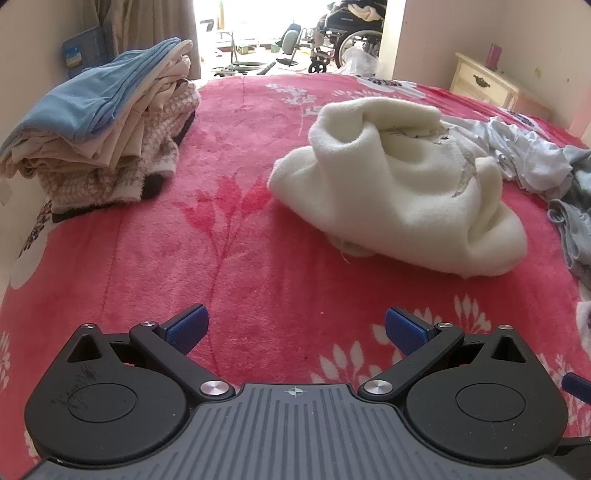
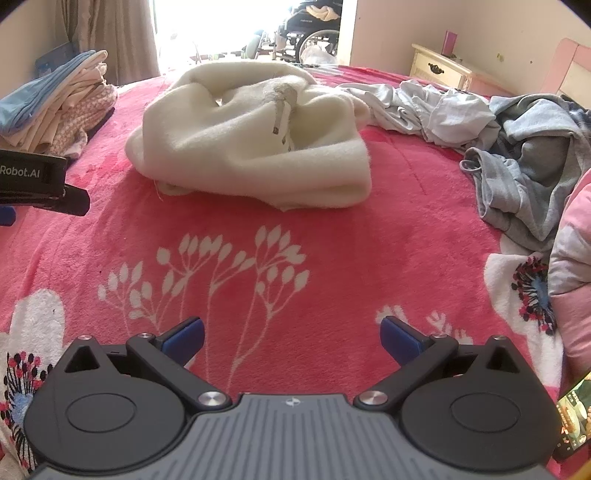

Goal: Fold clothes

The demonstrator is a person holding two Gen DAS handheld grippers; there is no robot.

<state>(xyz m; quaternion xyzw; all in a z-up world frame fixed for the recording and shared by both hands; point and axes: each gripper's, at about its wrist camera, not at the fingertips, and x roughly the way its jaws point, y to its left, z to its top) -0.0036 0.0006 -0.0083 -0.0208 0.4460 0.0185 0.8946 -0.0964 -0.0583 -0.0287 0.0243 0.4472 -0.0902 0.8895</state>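
Left hand-held gripper (image 1: 296, 326) hovers low over the bed, jaws spread wide, blue pads (image 1: 186, 326) apart, nothing between them. Right hand-held gripper (image 2: 291, 336) same: jaws wide, empty, above the white leaf print on the pink floral blanket (image 2: 332, 258). In the right wrist view the left hand-held gripper's black body pokes in at the left edge, lettering "Robot.AI" readable on it.

Cream fleece garment (image 1: 399, 192) lies crumpled in a loose heap on the blanket, ahead of both hand-held grippers and clear of them, not touched. It has a grey printed mark on its upper side. In the left wrist view it sits ahead and to the right; in the right wrist view (image 2: 251, 136) ahead and a bit left.

Stack of folded clothes (image 1: 96, 129) sits at the far left of the bed, light blue piece on top, beige and pink-white knit pieces under it. Well apart from the cream garment.

Unfolded pile of pale blue and grey clothes (image 2: 509, 147) lies at the right side of the bed, its near end just beside the cream garment's far right edge; cannot tell if they touch.

Cream nightstand (image 2: 439, 68) stands against the far wall on the right. Wheelchair (image 1: 347, 33) in the bright doorway beyond the bed. Phone screen (image 2: 574, 417) at the right wrist view's bottom right edge.
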